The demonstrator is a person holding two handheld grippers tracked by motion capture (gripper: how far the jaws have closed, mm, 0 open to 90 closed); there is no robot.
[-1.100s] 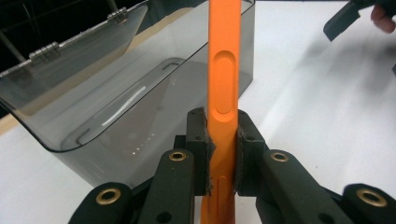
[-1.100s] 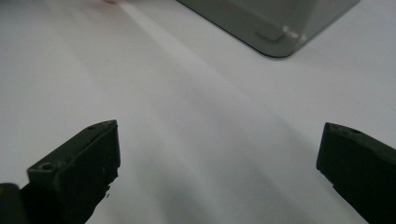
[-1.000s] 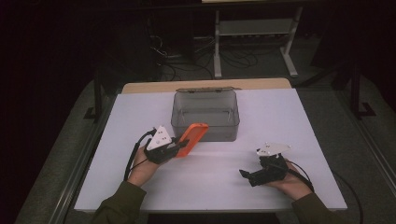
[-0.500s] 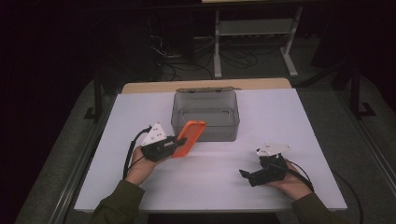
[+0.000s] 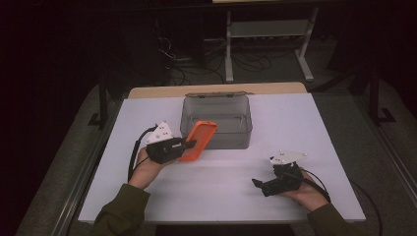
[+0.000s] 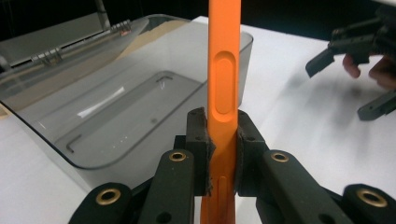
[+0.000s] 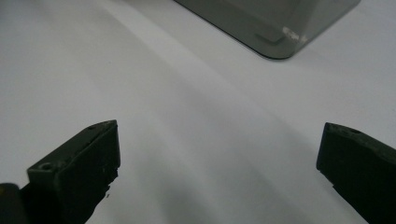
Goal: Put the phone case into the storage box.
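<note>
An orange phone case (image 5: 198, 141) is held on edge above the table, just in front of the clear grey box (image 5: 216, 102). My left gripper (image 5: 189, 145) is shut on it. In the left gripper view both pads press the orange phone case (image 6: 224, 84) at its thin side, and the grey box (image 6: 116, 107) lies open and empty behind it. My right gripper (image 5: 256, 184) rests low at the front right of the table, jaws wide apart. In the right gripper view my right gripper (image 7: 219, 163) has nothing between its fingers, with a corner of the box (image 7: 275, 28) ahead.
The white table (image 5: 295, 123) ends at a wooden strip behind the box. The box's lid (image 6: 60, 42) stands open at its far side. A metal rack (image 5: 268, 39) and cables stand on the dark floor beyond.
My left gripper has carried the orange phone case slightly up and toward the box. The right gripper has stayed where it was.
</note>
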